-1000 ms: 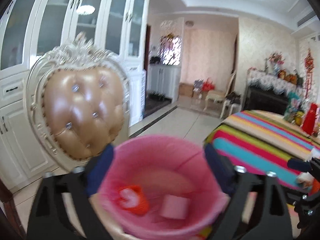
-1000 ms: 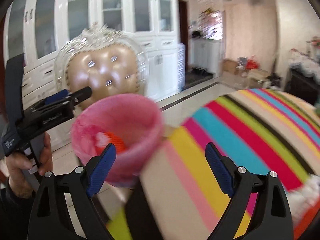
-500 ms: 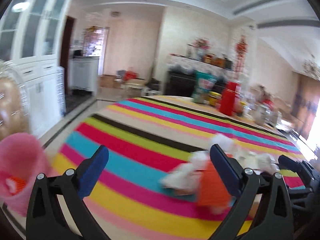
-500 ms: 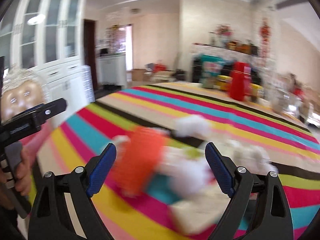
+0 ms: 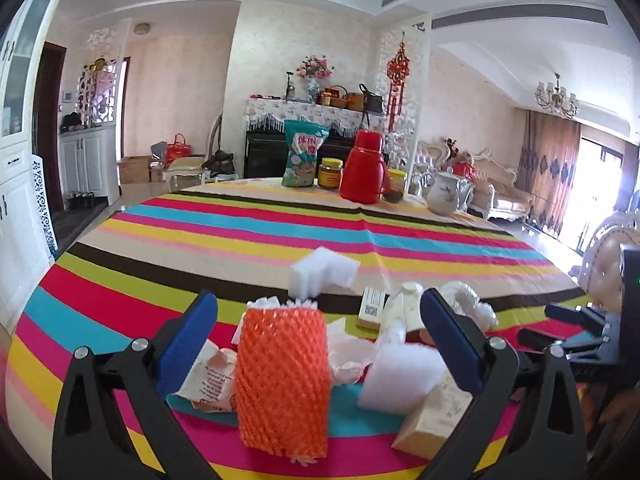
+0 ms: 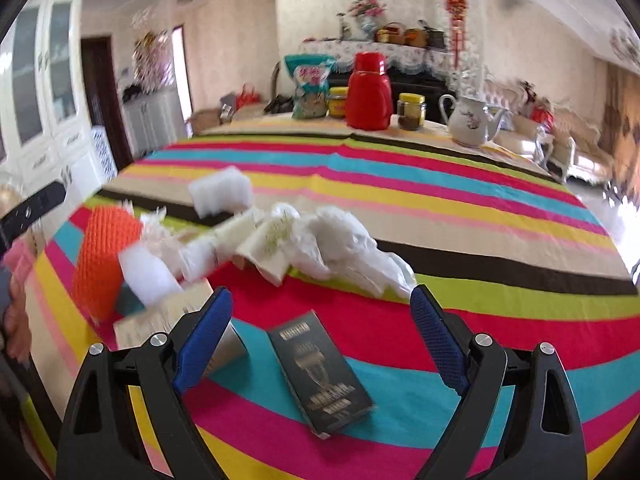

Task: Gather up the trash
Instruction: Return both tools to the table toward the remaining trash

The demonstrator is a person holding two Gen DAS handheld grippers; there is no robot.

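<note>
A: Left tool (image 5: 318, 344): state?

B: Jaws spread wide, nothing between the pads. It hangs low over the near edge of the desk (image 5: 224, 240), which wears a striped cloth. Centre frame, dead ahead between the fingers, stands an orange foam net (image 5: 282, 380), upright, with a crumpled printed wrapper (image 5: 212, 376) touching it at lower left.

A: Other trash in the left view?

B: A white foam block (image 5: 402, 376) right of the net, resting on a tan carton (image 5: 438, 416) at lower right. Another white foam piece (image 5: 320, 272) behind the net, mid-frame. A small box (image 5: 372, 308) and crumpled white plastic (image 5: 468, 304) lie further right.

A: Right tool (image 6: 322, 344)?

B: Also gaping wide, gripping nothing. A dark flat box (image 6: 320, 372) lies on the cloth between its fingers, lower centre, angled. The heap of trash sits beyond it: white plastic (image 6: 352, 248) at mid-frame, net (image 6: 104, 256) at the left edge. That view is somewhat blurred.

A: Far end of the desk?

B: Upper centre in both views: a red flask (image 5: 364, 168), a snack bag (image 5: 304, 152), two yellow-lidded jars, one beside the bag (image 5: 330, 172), and a white teapot (image 5: 444, 196). All well apart from the trash.
</note>
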